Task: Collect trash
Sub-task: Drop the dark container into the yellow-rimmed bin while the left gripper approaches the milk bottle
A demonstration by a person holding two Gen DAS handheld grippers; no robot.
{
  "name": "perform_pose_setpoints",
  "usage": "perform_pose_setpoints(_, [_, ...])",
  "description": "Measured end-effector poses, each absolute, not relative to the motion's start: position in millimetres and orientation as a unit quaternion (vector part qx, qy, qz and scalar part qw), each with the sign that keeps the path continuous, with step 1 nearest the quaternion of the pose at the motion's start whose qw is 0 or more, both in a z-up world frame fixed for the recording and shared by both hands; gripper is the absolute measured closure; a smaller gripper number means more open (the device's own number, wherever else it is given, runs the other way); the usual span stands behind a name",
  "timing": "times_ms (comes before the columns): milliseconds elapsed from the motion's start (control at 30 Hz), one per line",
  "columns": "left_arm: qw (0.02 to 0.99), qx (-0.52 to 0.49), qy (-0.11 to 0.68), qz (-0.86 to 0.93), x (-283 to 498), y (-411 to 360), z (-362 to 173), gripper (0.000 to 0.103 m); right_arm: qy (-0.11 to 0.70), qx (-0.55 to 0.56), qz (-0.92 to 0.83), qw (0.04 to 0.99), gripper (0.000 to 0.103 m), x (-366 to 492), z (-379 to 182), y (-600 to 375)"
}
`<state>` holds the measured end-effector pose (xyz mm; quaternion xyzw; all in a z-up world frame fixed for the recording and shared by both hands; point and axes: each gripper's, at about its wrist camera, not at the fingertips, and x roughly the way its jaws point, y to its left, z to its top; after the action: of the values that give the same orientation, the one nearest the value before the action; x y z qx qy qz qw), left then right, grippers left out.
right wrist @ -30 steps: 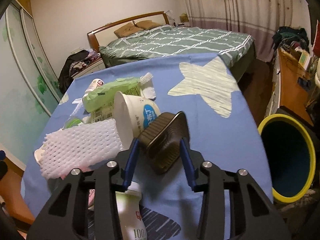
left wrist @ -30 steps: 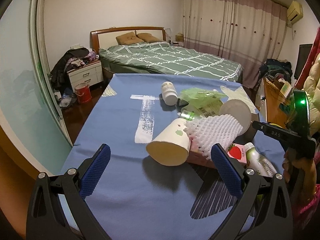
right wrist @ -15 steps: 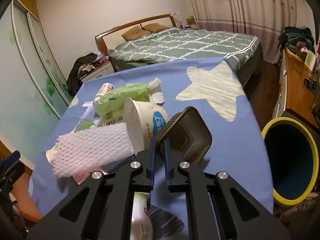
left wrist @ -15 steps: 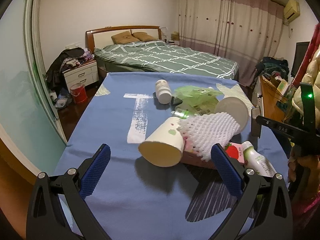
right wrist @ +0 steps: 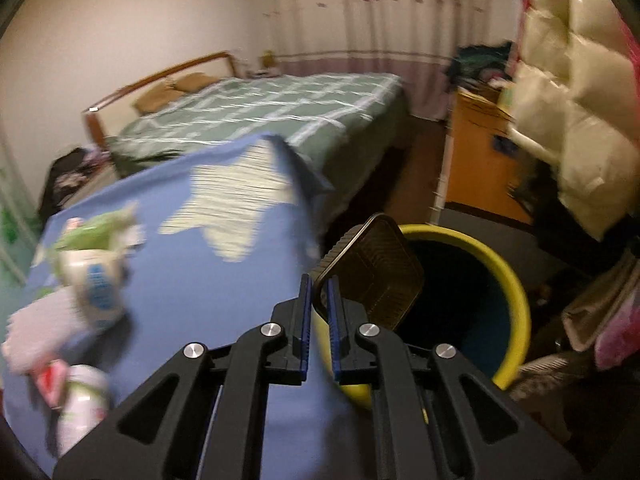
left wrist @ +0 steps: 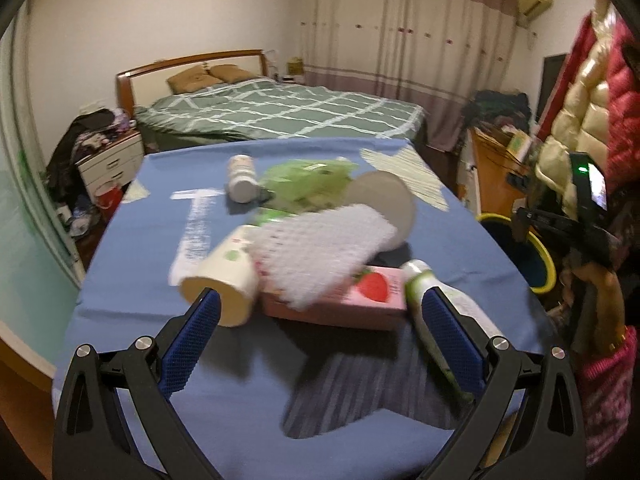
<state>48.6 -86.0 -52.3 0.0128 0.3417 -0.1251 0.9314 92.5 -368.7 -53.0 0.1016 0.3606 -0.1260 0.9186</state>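
Note:
My right gripper (right wrist: 319, 294) is shut on the rim of a dark brown plastic tray (right wrist: 374, 270), held over the near edge of a yellow-rimmed bin (right wrist: 508, 276) beside the table. My left gripper (left wrist: 320, 320) is open, low over the blue tablecloth (left wrist: 132, 280), facing a heap of trash: a paper cup (left wrist: 226, 276) on its side, a white foam net (left wrist: 320, 248), a pink strawberry carton (left wrist: 360, 296) and a green-and-white bottle (left wrist: 444, 300). Farther back lie a white pill bottle (left wrist: 242, 178), a green wrapper (left wrist: 308, 180) and a round tub (left wrist: 386, 200).
The bin (left wrist: 536, 256) stands on the floor off the table's right side. A person's hand (left wrist: 596, 280) and pink sleeve are at the far right. A bed (left wrist: 280, 112) lies beyond the table, a wooden cabinet (right wrist: 476, 152) and padded coats (right wrist: 576, 120) to the right.
My right gripper closed on the brown tray, lifted it off the table and swung it right over the bin. My left gripper moved closer to the trash heap.

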Motion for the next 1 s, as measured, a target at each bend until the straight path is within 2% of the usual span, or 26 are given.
perform_pose_setpoints(200, [0.922, 0.027, 0.346, -0.172, 37.7, -119.3, -53.9, 0.004, 0.391, 0.107, -0.174, 0.897, 0.094, 100.6, -78.7, -415.4])
perform_pose_setpoints(300, [0.915, 0.041, 0.351, -0.193, 32.5, -137.5, -57.9, 0.004, 0.400, 0.119, -0.175, 0.891, 0.086, 101.5, -85.1, -427.5])
perform_pose_setpoints(500, [0.902, 0.069, 0.358, -0.229, 23.6, -165.9, -67.6, 0.004, 0.396, 0.130, -0.166, 0.894, 0.083, 87.4, -82.6, -430.4])
perform_pose_setpoints(600, [0.896, 0.077, 0.365, -0.239, 22.1, -173.8, -74.9, 0.004, 0.388, 0.133, -0.157, 0.898, 0.076, 78.5, -77.7, -423.8])
perform_pose_setpoints(900, [0.862, 0.108, 0.409, -0.281, 19.7, -202.6, -108.5, 0.004, 0.370, 0.143, -0.139, 0.908, 0.074, 60.0, -63.5, -414.4])
perform_pose_setpoints(1000, [0.859, 0.116, 0.412, -0.280, 20.2, -209.4, -116.1, 0.009, 0.367, 0.144, -0.135, 0.909, 0.074, 55.8, -61.4, -412.9])
